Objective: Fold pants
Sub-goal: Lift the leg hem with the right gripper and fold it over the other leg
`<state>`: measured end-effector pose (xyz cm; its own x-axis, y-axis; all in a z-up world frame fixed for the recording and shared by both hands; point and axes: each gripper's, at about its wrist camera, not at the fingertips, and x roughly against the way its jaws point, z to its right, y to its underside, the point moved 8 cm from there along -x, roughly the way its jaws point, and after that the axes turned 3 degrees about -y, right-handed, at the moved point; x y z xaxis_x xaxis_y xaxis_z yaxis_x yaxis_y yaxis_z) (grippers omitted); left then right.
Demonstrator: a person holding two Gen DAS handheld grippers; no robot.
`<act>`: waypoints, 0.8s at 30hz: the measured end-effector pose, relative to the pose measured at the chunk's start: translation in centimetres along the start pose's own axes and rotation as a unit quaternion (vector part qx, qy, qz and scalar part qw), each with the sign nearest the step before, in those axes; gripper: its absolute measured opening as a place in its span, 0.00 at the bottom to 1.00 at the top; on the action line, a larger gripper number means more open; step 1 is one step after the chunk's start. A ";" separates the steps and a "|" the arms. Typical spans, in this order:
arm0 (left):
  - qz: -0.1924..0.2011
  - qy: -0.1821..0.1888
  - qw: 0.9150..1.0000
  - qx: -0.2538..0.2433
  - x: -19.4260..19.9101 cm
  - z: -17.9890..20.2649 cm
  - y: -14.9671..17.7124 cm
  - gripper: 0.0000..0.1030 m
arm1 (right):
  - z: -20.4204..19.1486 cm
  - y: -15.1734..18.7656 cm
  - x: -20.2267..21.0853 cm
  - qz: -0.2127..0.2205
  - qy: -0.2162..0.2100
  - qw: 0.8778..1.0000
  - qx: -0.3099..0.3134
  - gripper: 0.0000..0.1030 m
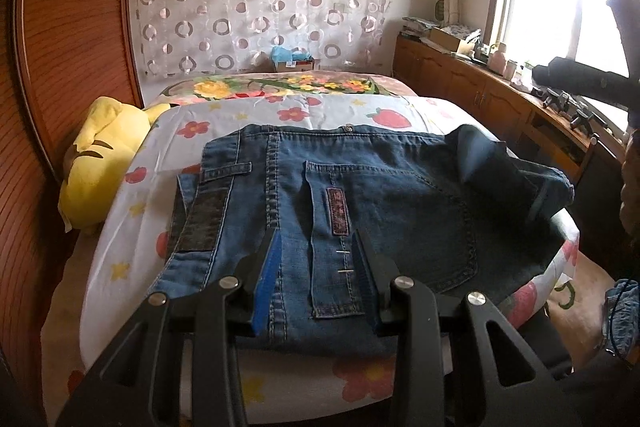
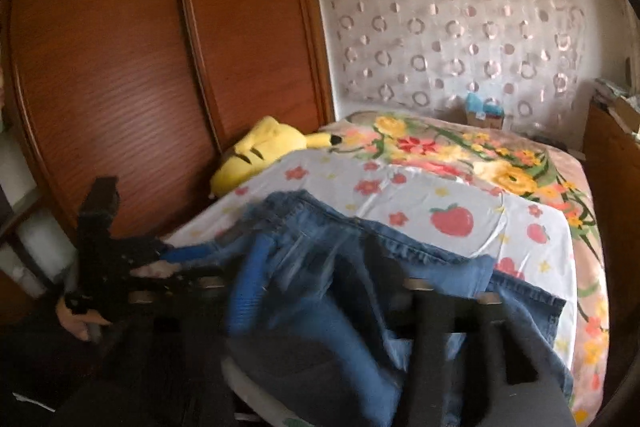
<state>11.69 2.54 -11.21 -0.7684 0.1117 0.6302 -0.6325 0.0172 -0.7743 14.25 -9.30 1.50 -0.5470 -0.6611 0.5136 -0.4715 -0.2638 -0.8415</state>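
Note:
Blue jeans (image 1: 360, 195) lie folded on the near end of the bed, back pocket up, waistband at the far edge. My left gripper (image 1: 318, 251) hangs just over the near fold, its fingers apart, with a strip of denim between them but not pinched. In the right wrist view the jeans (image 2: 328, 267) are blurred and bunched across the fingers. My right gripper (image 2: 316, 259) sits in the denim; one blue pad (image 2: 248, 291) shows. I cannot tell whether it grips the cloth. The left gripper (image 2: 116, 251) shows at the left of that view.
The bed has a white sheet with strawberries and flowers (image 1: 280, 111) and a floral blanket (image 1: 280, 85) beyond. A yellow plush toy (image 1: 100, 155) lies at the bed's left edge by the wooden wardrobe (image 1: 60, 67). A cluttered wooden counter (image 1: 500, 87) runs under the window at right.

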 end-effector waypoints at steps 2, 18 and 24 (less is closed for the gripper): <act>-0.002 0.004 1.000 0.001 -0.2 0.2 0.1 0.34 | 1.1 0.6 0.3 0.002 0.007 1.000 -0.011 0.57; -0.027 0.068 0.997 -0.033 -1.7 6.3 0.5 0.34 | 9.8 11.1 -0.8 -0.079 0.102 0.986 -0.106 0.58; -0.042 0.090 0.994 -0.048 -2.5 8.8 0.8 0.34 | 10.6 12.7 -2.4 -0.096 0.112 0.981 -0.125 0.59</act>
<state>12.24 -6.47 -12.95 -0.6785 0.2808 0.6788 -0.6745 0.1279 -0.7271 16.89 -18.51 -12.14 -0.5566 -0.4378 0.7061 -0.7199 -0.1700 -0.6730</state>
